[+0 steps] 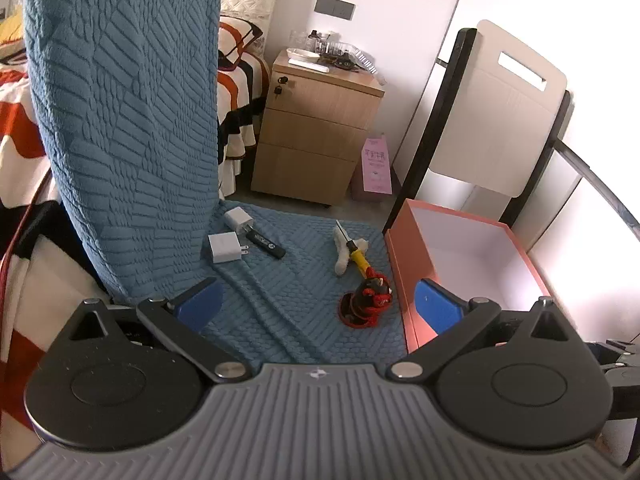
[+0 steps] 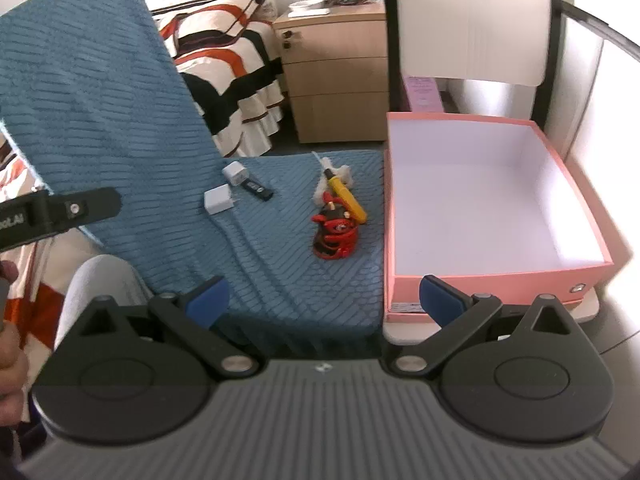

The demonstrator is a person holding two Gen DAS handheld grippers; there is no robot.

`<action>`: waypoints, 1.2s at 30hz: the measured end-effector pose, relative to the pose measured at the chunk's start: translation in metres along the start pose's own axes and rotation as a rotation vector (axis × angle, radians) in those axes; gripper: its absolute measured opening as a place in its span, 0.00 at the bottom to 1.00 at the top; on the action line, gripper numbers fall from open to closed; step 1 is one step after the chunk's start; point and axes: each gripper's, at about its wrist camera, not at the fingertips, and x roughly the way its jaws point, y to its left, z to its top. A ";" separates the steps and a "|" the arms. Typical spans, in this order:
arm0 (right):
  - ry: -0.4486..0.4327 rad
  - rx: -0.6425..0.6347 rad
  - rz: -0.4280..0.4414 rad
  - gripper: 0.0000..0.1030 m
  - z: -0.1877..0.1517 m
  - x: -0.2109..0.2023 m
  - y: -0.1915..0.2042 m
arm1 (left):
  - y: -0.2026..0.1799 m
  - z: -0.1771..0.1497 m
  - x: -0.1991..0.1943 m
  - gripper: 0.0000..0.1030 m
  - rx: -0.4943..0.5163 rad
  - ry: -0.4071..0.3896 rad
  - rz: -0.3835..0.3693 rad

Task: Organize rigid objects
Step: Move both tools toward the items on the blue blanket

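Observation:
On a blue quilted chair seat [image 1: 280,280] lie two white chargers [image 1: 225,247] [image 1: 237,219], a black stick [image 1: 267,240], a yellow-handled screwdriver [image 1: 358,258] over a white fluffy piece [image 1: 345,254], and a red and black toy figure [image 1: 370,294]. An empty pink box [image 1: 472,256] stands to the right. My left gripper [image 1: 318,304] is open, close above the seat near the toy. My right gripper [image 2: 324,298] is open, further back at the seat's front edge. The same items show in the right wrist view: chargers [image 2: 218,200], stick [image 2: 258,190], screwdriver [image 2: 346,196], toy [image 2: 336,232], box [image 2: 480,208].
The chair's blue backrest [image 1: 132,120] rises at the left. A wooden bedside cabinet [image 1: 316,120] and a bed with a striped cover [image 2: 224,60] stand behind. A white folding chair [image 1: 500,112] leans behind the box. The left gripper's arm [image 2: 60,210] shows at left.

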 end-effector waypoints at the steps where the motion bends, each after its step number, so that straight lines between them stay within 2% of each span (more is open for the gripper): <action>1: 0.000 -0.008 0.005 1.00 0.000 0.001 0.000 | -0.001 0.000 0.001 1.00 0.002 0.002 0.004; 15: 0.043 0.008 0.018 1.00 -0.001 0.004 -0.007 | 0.003 -0.001 0.002 1.00 0.003 0.027 -0.014; 36: 0.035 0.015 0.027 1.00 -0.009 -0.004 -0.007 | -0.004 -0.004 -0.015 1.00 0.038 -0.012 -0.006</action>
